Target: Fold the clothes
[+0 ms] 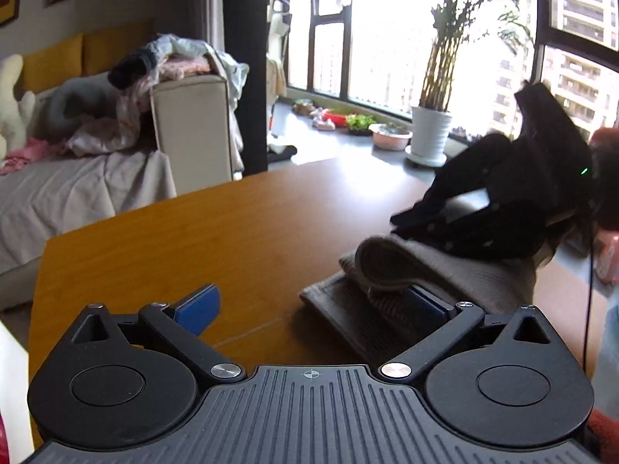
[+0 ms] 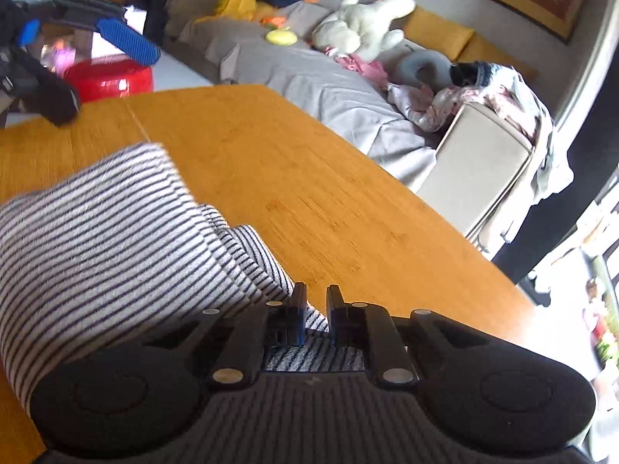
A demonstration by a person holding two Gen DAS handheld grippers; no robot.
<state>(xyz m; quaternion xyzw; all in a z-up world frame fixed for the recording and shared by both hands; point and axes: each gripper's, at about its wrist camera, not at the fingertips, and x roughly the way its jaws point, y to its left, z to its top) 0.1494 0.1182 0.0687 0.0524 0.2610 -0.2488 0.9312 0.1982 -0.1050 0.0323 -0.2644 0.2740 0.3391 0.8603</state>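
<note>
Striped garment on table, both grippers engaged

Striped knit, fine dark lines on pale grey, makes up the garment [image 2: 116, 239]; it lies on the wooden table [image 2: 309, 178], bunched into soft rolls and folds; the cloth looks thin and stretchy, with a rounded rolled edge showing in the left wrist view [image 1: 390, 263]. On the table the garment's long axis runs roughly from the right gripper [image 2: 315, 311] towards the left gripper [image 1: 313, 305]; its stripes run across that axis.

Right gripper: jaws drawn close together, a narrow gap showing between the blue-padded tips; striped cloth passes between them at their base and bunches to one side; seen from the left wrist view, this gripper [image 1: 464, 224] sits on top of the garment at its far end from the left gripper.

Left gripper: jaws spread wide; one blue pad [image 1: 199, 307] hangs clear above bare table; the other [image 1: 425, 307] is tucked under the rolled edge of the garment, touching it.

Table surface: orange-brown bamboo-like grain, smooth, with a faint seam line. Beyond the table's far edge stands a sofa [image 2: 329, 89] under a grey cover, heaped with loose clothes [image 2: 445, 96] and a pale plush toy [image 2: 363, 23]; a red stool [image 2: 110, 79] stands beside the table's corner.
</note>
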